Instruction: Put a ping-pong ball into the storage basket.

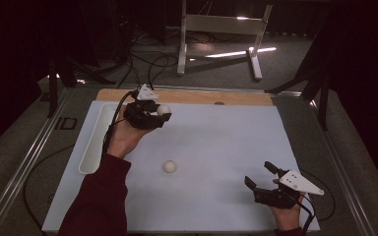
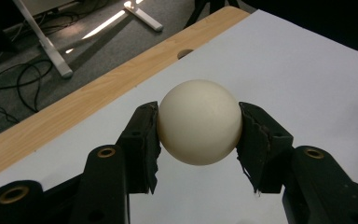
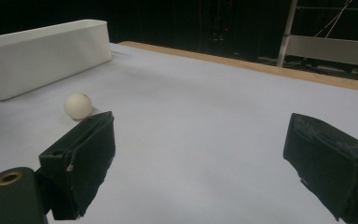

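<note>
The left claw (image 1: 158, 114) grips a white ball (image 1: 163, 109) at upper centre-left; the long white tray (image 1: 89, 147) lies just left of it; the right claw (image 1: 262, 176) gapes empty at lower right.

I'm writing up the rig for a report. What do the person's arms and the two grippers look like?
Both grippers are black, with two blocky jaws faced in worn, ragged black pads and brass-coloured rivets at the joints. The left gripper and the right gripper each carry a light grey three-cornered plate on top and trail a black cable. The left arm wears a dark red sleeve.
</note>
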Available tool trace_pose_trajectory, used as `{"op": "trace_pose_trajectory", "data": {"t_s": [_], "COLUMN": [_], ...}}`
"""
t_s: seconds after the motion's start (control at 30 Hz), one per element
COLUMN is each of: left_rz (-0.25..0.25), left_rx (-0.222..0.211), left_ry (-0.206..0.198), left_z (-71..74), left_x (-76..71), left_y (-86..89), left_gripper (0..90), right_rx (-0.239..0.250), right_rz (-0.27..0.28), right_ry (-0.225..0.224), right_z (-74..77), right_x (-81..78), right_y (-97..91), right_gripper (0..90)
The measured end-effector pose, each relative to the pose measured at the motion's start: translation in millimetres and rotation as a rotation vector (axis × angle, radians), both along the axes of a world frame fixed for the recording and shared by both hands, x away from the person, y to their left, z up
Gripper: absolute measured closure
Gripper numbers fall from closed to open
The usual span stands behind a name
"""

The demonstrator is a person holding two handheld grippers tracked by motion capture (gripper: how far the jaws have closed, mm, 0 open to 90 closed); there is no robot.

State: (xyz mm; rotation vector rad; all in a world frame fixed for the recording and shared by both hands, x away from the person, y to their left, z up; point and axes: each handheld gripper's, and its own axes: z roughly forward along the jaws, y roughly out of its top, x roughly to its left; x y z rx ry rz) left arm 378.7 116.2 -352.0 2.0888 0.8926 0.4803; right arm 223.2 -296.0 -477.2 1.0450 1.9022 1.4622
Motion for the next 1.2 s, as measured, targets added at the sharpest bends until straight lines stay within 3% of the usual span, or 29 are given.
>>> {"op": "trace_pose_trajectory", "data": {"t_s": [1.2], "left_rz": [0.054], "left_rx": [-0.002], "left_ry": [-0.010], "left_z": [-9.5], "left_x": [-10.9], "left_y": [34.6], "left_gripper": [51.7], "right_rx": [-0.004], "right_rz": [0.001], "right_ry": [-0.001], "right_z": [0.0], "right_x": [-0.1], "right_y": [0.7], "right_gripper": [8.8]}}
